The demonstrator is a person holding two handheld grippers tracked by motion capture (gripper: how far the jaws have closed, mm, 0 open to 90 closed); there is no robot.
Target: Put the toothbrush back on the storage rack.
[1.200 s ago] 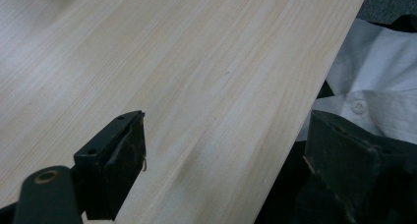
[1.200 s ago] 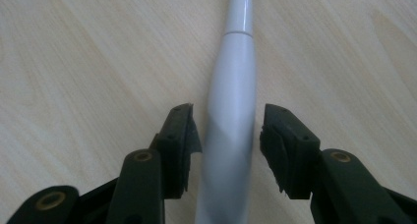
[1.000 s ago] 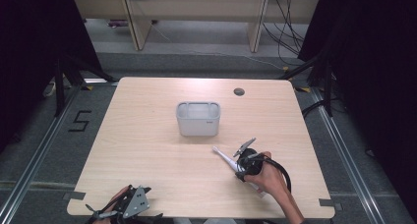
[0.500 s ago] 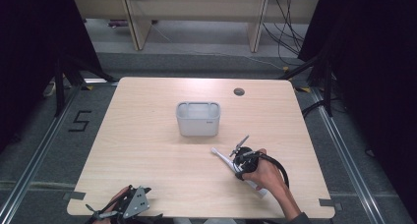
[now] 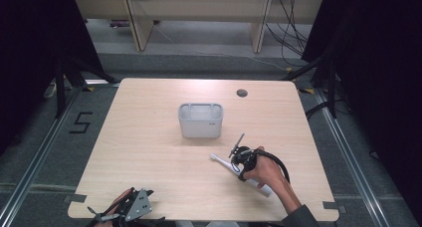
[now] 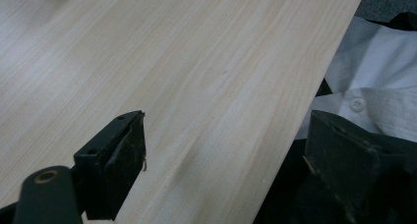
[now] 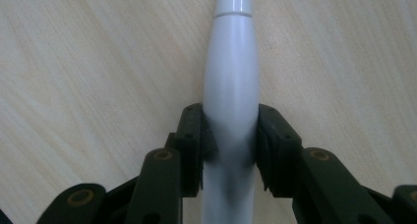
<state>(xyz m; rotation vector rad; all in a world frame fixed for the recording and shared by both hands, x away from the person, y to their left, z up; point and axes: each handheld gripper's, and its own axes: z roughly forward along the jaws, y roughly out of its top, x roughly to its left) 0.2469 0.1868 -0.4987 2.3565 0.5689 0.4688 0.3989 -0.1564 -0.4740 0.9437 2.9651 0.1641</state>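
Right tool (image 7: 230, 150) clamps a white toothbrush handle (image 7: 231, 86) lying on the pale wooden table (image 5: 149, 137); left tool (image 6: 221, 155) gapes.

A pale wooden table (image 5: 149, 152) carried a grey open-topped bin (image 5: 200, 120) near its middle, and a white electric toothbrush (image 5: 226, 166) lay nearer the person.

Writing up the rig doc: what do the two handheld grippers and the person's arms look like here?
Both grippers are black, with two flat black jaws and brass-coloured pivot rivets. The left gripper carries a grey three-cornered plate dotted with small holes. A black cable loops off the right gripper. The right arm wears a dark grey sleeve; a white buttoned shirt shows past the table edge.
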